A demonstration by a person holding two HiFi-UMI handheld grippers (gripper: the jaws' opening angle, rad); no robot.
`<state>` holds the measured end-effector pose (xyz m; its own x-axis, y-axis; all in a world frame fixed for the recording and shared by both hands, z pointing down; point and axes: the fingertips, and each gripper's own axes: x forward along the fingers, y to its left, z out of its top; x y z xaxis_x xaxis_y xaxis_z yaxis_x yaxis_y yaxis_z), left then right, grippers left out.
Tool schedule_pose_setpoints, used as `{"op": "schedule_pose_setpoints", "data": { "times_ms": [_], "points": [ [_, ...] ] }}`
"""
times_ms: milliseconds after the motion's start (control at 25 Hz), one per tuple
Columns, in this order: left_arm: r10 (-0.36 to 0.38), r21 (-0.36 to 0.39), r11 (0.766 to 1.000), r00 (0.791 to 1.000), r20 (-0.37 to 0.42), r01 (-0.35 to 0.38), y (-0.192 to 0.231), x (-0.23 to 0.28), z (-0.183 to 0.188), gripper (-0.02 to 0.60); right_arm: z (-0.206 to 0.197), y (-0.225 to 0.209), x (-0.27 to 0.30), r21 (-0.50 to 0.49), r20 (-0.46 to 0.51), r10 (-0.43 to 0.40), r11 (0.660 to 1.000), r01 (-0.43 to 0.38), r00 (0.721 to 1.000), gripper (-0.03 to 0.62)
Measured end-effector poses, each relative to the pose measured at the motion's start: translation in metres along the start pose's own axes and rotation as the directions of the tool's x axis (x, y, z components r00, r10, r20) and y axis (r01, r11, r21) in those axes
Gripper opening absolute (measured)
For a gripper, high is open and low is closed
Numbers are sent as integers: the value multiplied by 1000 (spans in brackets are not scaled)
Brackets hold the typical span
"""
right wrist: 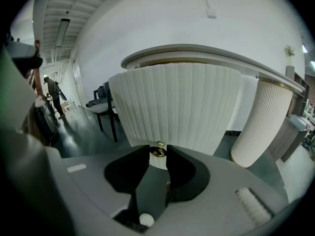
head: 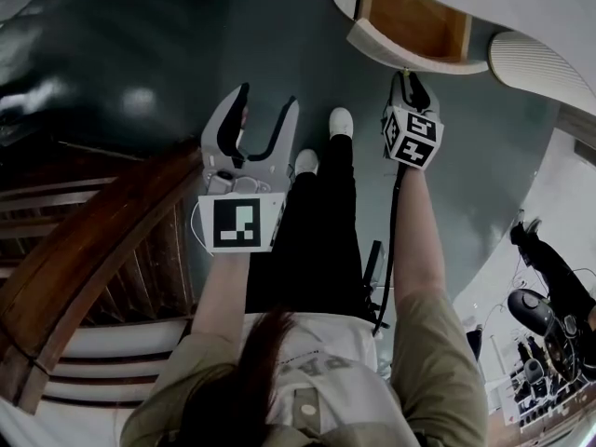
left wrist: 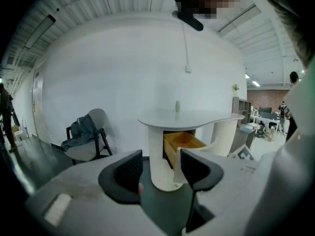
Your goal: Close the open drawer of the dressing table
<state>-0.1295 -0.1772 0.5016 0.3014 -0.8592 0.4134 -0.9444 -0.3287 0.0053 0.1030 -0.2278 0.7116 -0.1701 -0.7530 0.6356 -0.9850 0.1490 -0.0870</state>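
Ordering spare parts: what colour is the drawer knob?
The knob is brassy gold; it shows best in the right gripper view.

The drawer knob [right wrist: 158,150] is half hidden between the right gripper's [right wrist: 158,153] tips.

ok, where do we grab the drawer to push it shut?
The brass knob low on the curved, ribbed drawer front, taken straight on from the front: the face bulges and likely offers no other purchase. The right gripper pinches it side to side with its fingers.
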Motion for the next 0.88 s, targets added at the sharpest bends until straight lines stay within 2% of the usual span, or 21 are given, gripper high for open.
{"op": "schedule_pose_setpoints", "data": {
  "times_ms": [880],
  "points": [
    [7, -30, 1000, 1000, -12, -7, 12, 9, -5, 255, 24, -4, 21, -6, 15, -20, 1000, 20, 1000, 110]
  ]
}}
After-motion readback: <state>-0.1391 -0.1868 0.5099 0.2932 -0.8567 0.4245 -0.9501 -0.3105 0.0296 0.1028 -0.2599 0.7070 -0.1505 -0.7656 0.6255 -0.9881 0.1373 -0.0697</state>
